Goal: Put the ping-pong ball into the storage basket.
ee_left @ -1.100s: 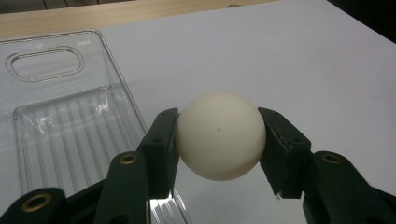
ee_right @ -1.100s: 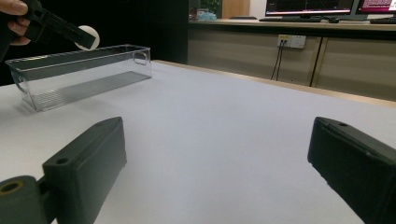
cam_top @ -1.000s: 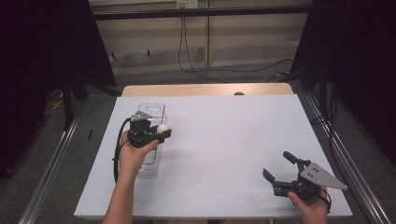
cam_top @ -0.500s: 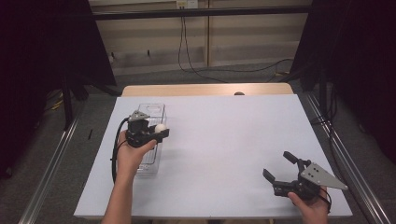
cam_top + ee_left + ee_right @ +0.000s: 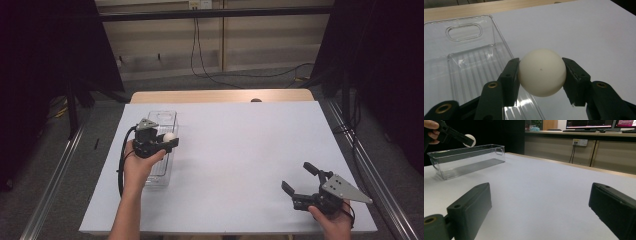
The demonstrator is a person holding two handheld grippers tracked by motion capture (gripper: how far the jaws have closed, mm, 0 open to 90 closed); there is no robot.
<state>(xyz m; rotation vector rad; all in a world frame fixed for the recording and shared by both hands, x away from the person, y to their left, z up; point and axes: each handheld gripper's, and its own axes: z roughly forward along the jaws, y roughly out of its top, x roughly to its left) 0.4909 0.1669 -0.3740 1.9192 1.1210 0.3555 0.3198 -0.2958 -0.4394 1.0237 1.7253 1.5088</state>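
White counter [image 5: 240,150]: left gripper [image 5: 541,75] clamps ball [image 5: 542,72] above clear bin [image 5: 461,62], likely for drop-in; right gripper [image 5: 300,182] wide, empty, parked aside.

You've got open counter [image 5: 240,150] between both sides; only the clear bin [image 5: 162,150] at your left edge blocks a low pass.

Grey floor [image 5: 240,82], pale panelled wall [image 5: 270,30] — dark curtains [image 5: 380,60] flanking.
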